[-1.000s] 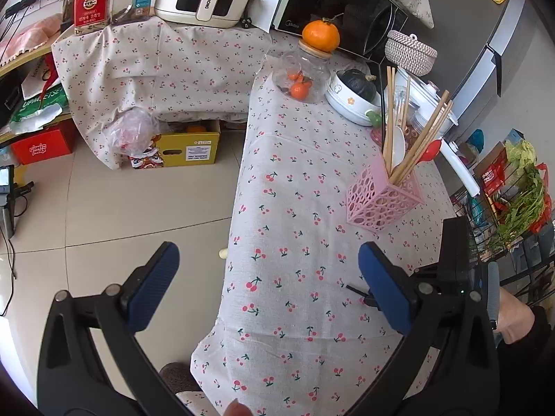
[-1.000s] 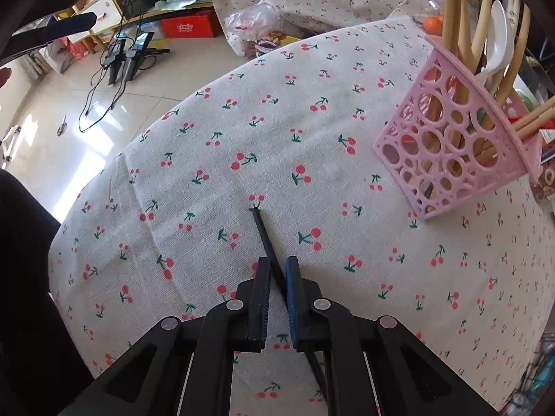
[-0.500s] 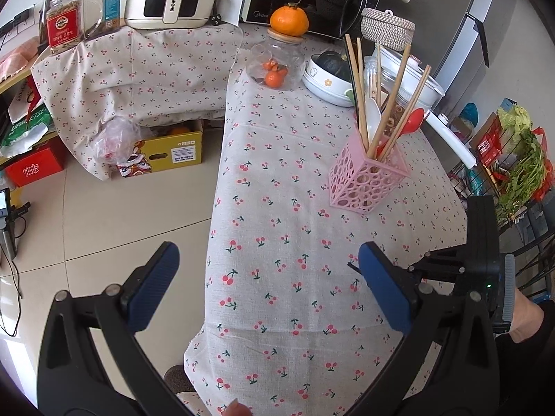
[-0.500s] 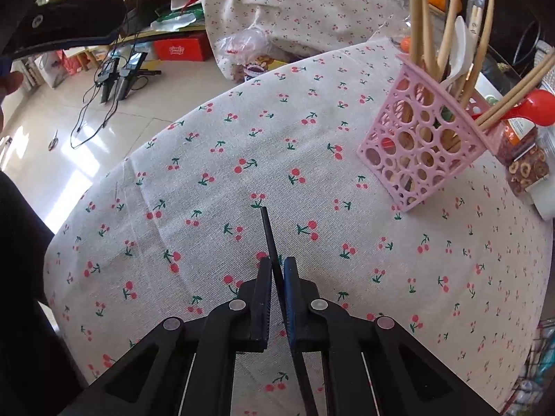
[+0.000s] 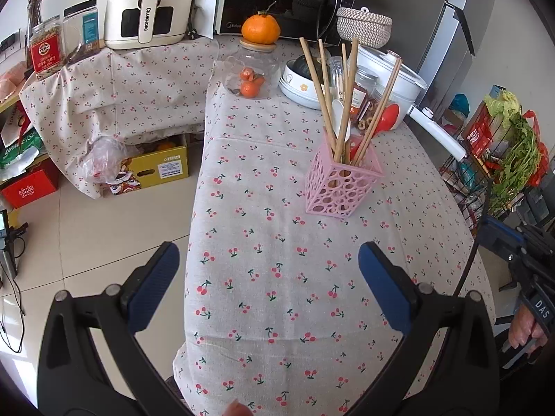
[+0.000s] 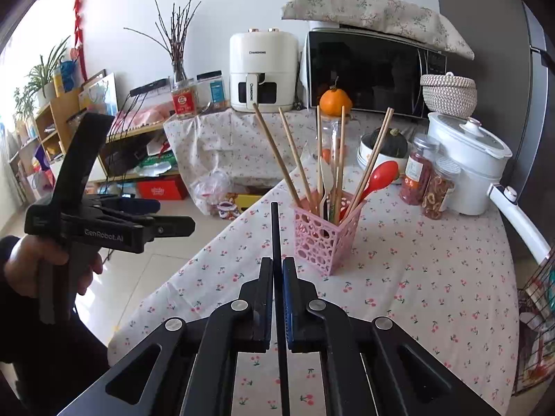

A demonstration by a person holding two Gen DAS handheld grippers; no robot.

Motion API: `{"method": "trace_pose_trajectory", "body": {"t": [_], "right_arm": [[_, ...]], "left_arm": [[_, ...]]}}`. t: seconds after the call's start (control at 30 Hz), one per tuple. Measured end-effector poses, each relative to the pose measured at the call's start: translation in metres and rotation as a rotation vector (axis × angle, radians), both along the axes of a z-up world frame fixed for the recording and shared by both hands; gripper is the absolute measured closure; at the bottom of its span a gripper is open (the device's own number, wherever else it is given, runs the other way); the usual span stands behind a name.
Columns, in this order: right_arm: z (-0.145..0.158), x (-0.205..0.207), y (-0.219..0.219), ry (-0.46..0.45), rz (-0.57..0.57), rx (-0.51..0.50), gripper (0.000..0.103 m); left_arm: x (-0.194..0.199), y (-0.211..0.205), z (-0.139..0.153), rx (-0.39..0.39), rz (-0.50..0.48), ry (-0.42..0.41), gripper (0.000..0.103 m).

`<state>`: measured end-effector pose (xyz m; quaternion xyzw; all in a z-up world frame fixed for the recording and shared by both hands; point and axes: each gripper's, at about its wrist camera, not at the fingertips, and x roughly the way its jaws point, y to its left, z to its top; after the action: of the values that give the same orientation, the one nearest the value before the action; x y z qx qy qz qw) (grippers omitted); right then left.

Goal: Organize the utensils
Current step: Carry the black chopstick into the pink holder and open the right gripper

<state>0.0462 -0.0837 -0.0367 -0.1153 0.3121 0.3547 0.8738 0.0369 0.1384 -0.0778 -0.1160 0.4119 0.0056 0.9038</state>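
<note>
only the right wrist view shows right gripper (image 6: pixel 277 270) clenching black chopstick (image 6: pixel 275 228); left gripper (image 5: pixel 269 270) fingers spread.

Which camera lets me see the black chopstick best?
The right wrist view: the black chopstick stands clamped in the right gripper, dead centre. The left wrist view shows only a thin dark line at its right edge.

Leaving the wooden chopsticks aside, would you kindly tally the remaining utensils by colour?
Red: 1, the red spoon in the pink holder
White: 1, the white spoon in the same holder
Black: 1, the black chopstick held by the right gripper
Total: 3
</note>
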Motion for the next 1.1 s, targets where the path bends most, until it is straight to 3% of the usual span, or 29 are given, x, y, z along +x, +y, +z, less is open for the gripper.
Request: {"method": "trace_pose_trajectory", "body": {"t": [0.13, 0.4, 0.6, 1.1], "right_arm": [[0.024, -0.009, -0.005, -0.045, -0.017, 0.054, 0.098], [0.065, -0.004, 0.005, -0.121, -0.022, 0.063, 0.098], [0.083, 0.02, 0.014, -0.102, -0.046, 0.053, 0.098], [0.126, 0.074, 0.031, -0.173, -0.136, 0.086, 0.098]], "left_arm": [[0.003, -0.008, 0.002, 0.028, -0.003, -0.015, 0.001], [0.007, -0.01, 0.002, 0.053, 0.015, -0.019, 0.001], [0.008, -0.008, -0.001, 0.061, 0.027, -0.01, 0.001], [0.01, -0.013, 0.001, 0.044, 0.012, -0.009, 0.001]]}}
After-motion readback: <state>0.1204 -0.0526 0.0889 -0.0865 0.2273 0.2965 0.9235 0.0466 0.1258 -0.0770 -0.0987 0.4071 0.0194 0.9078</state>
